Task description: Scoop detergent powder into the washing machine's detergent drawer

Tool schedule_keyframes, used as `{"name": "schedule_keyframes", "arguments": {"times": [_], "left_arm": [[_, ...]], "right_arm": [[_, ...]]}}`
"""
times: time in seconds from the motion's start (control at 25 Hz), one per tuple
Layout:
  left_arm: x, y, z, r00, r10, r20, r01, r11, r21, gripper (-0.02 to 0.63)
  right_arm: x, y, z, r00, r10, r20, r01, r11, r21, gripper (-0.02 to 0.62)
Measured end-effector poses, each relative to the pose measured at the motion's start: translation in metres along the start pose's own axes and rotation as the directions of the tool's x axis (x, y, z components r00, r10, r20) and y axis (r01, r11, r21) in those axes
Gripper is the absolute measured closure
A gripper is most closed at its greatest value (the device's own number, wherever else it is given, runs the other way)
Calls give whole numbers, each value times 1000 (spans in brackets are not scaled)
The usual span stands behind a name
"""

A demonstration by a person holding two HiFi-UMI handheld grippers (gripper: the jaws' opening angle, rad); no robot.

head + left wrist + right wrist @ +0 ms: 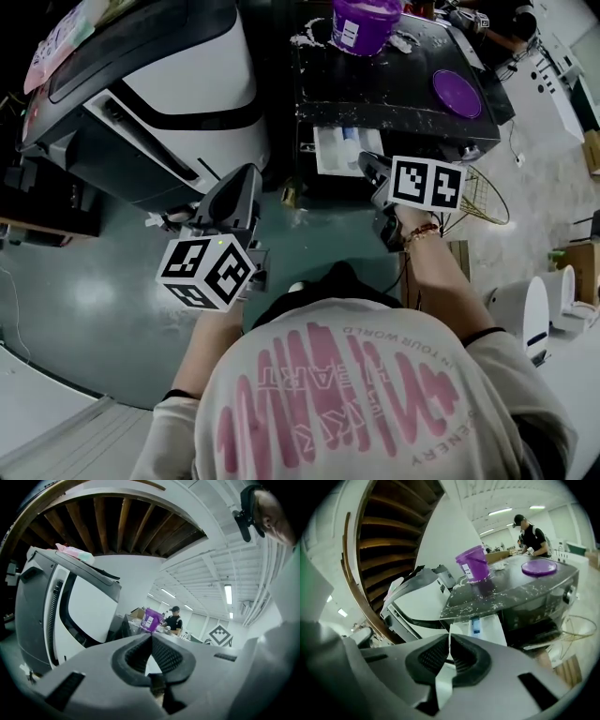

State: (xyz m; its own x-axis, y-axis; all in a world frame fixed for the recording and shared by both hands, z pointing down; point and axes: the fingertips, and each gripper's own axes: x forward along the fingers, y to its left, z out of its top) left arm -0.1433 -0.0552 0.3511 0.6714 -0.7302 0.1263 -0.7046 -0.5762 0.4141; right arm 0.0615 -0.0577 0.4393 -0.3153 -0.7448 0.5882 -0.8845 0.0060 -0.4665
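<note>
Both the left tongs (151, 639) and the right tongs (449, 639) were shut on nothing, the purple detergent tub (364, 23) stood on the powder-strewn machine top (375, 94) behind the open drawer (333, 150), and its loose, light powder, I reckoned, would spill unless scooped by a firmly gripped, level handle.

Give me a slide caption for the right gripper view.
Shut right gripper faces the open detergent drawer of the washing machine; purple tub and lid sit on its powder-speckled top.

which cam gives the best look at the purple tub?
Right gripper view: the purple tub shows whole, label included. Head view crops the tub at the top edge; left gripper view shows the tub small and distant.
</note>
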Motion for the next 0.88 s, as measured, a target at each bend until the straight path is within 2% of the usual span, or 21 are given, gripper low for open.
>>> {"name": "schedule_keyframes", "arguments": {"times": [0.4, 0.6, 0.88], "left_arm": [[13, -8, -8, 999, -42, -35, 42, 999, -4, 604], [32, -19, -11, 996, -73, -47, 73, 997, -1, 604], [67, -33, -8, 995, -87, -43, 87, 996, -11, 604]], "right_arm": [[-23, 12, 12, 991, 71, 115, -84, 990, 112, 588], [-28, 6, 29, 982, 85, 170, -108, 986, 127, 588], [-28, -10, 58, 975, 106, 197, -133, 983, 129, 588]]}}
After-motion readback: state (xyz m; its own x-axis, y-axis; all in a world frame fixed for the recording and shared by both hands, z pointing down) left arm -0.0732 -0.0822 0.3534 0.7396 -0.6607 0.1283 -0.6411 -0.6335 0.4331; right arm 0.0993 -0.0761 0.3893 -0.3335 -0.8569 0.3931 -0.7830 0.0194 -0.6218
